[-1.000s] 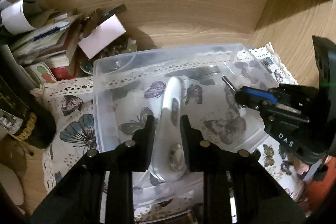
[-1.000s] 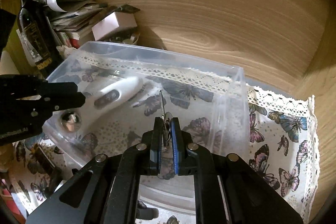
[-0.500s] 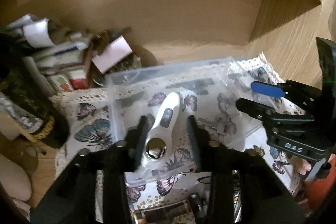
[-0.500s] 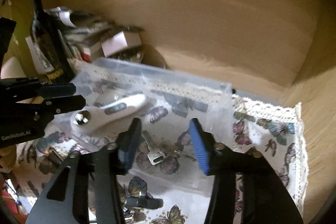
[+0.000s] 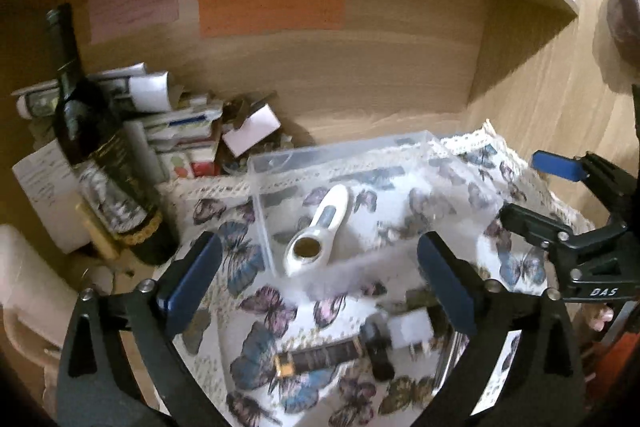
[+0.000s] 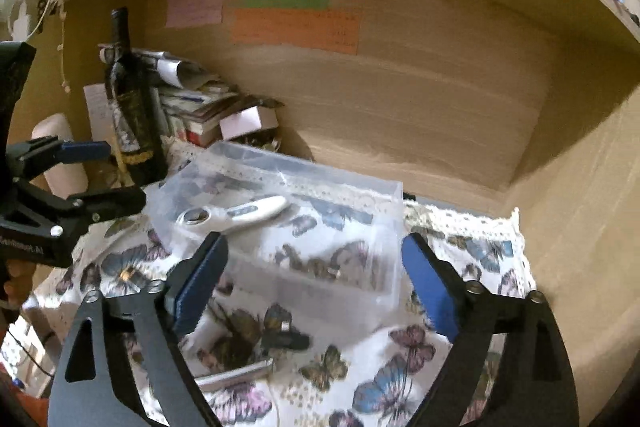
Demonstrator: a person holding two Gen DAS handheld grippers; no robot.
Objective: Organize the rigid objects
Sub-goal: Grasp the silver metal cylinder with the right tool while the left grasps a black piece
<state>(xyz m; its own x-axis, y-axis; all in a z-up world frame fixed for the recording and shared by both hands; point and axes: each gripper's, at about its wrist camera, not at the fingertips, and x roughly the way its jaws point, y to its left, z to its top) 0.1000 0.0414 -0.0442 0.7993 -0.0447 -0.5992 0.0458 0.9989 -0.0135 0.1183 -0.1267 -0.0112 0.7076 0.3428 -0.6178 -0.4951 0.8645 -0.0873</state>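
Both grippers, left gripper [image 5: 320, 275] and right gripper [image 6: 316, 279], hover spread wide and empty before the clear plastic box [image 5: 400, 151], where the white handheld thermometer-like device [image 5: 320, 227] lies inside, apparently deposited for sorting.

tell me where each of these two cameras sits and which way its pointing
Left wrist: rides on the left gripper, looking forward and down along its open blue-padded fingers at the clear plastic bin holding a white handheld device; the right gripper enters from the right edge.
Right wrist: rides on the right gripper, facing the same bin from its other side; the left gripper enters from the left edge.
Shared: bin, device, wine bottle, butterfly cloth, sticky notes.
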